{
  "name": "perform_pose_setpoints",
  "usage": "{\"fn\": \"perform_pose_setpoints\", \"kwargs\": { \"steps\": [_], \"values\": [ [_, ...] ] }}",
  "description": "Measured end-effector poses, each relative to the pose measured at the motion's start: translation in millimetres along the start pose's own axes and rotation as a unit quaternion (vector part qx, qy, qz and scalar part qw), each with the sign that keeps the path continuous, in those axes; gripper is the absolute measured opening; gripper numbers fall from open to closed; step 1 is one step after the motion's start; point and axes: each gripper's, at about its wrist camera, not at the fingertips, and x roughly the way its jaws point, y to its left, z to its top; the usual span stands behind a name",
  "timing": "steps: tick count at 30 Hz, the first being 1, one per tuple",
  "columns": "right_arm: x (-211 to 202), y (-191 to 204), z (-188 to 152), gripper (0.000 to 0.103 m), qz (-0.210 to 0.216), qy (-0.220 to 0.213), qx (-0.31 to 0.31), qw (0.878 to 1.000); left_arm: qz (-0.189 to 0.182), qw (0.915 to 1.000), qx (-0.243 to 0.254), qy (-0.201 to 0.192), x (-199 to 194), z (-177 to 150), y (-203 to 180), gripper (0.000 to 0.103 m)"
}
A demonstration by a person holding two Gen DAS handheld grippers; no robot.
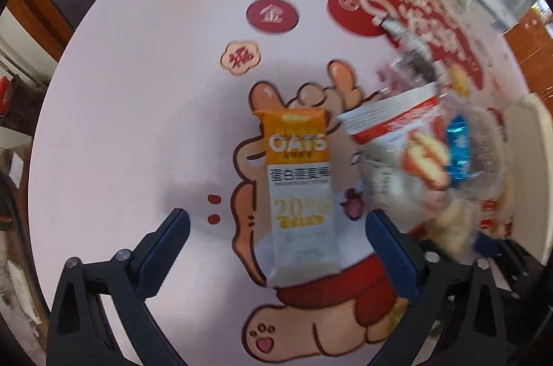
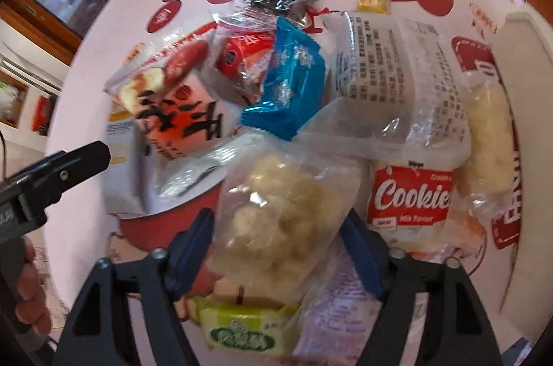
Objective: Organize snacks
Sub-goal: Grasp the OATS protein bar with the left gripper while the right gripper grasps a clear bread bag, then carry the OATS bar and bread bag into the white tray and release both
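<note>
Snacks lie heaped mid-table on the printed cloth [image 1: 145,96]; an oat bar [image 1: 297,189] lies apart at the heap's left edge. Left gripper [image 1: 276,248], jaws wide, straddles the bar without touching it. Right gripper [image 2: 276,248], jaws wide, flanks a clear puff bag [image 2: 276,214]; contact cannot be judged. Risk: closing on the crinkly film may crush the puffs or drag the cookie pack [image 2: 411,200] and blue packet [image 2: 287,89].

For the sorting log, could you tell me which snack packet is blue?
The blue packet in the pile's middle; its neighbours are red, white or clear.
</note>
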Motion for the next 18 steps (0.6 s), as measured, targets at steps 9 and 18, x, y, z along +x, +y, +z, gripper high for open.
{"fn": "perform_pose_setpoints", "kwargs": {
  "steps": [9, 18],
  "values": [
    [-9.0, -0.3, -6.3, 0.042, 0.030, -0.020, -0.008, 0.999, 0.024, 0.9995, 0.012, 0.017, 27.3, 4.5, -12.1, 0.080],
    [-42.4, -0.9, -22.6, 0.041, 0.061, -0.052, -0.012, 0.997, 0.028, 0.9990, 0.034, -0.004, 18.2, 0.3, -28.3, 0.037]
  ]
}}
